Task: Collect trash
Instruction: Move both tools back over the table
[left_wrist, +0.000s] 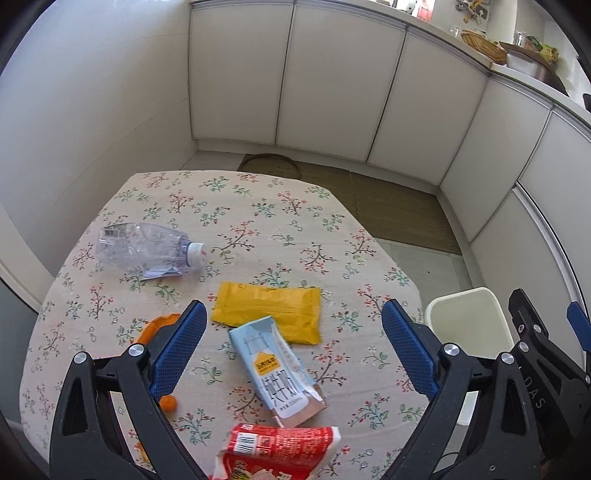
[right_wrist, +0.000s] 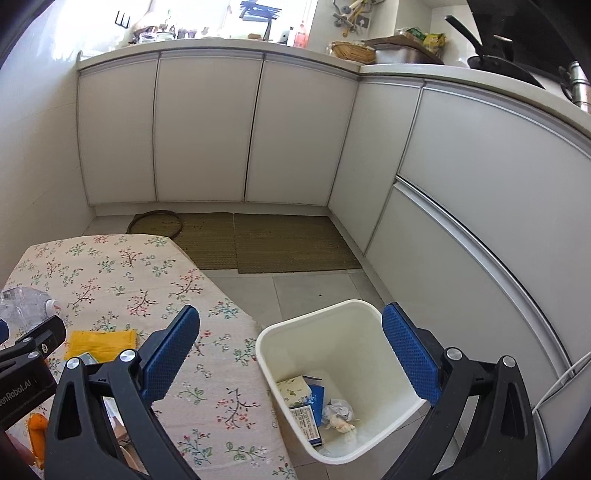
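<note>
Litter lies on the flowered tablecloth (left_wrist: 258, 206): a crushed clear bottle (left_wrist: 147, 251), a yellow wrapper (left_wrist: 269, 310), a flattened light-blue milk carton (left_wrist: 277, 373), a red wrapper (left_wrist: 280, 450) and orange peel (left_wrist: 159, 326). My left gripper (left_wrist: 291, 347) hangs open above the carton and the yellow wrapper. The right gripper (right_wrist: 291, 350) is open and empty over the white bin (right_wrist: 288, 332), which stands on the floor beside the table and holds several scraps. That bin (left_wrist: 465, 314) and the right gripper's body also show in the left wrist view.
White kitchen cabinets (right_wrist: 207, 125) line the back and right walls. Woven mats (right_wrist: 291, 240) cover the floor before them. The countertop (right_wrist: 424, 70) carries a basket, pans and bottles. The table's right edge (right_wrist: 255, 325) sits close to the bin.
</note>
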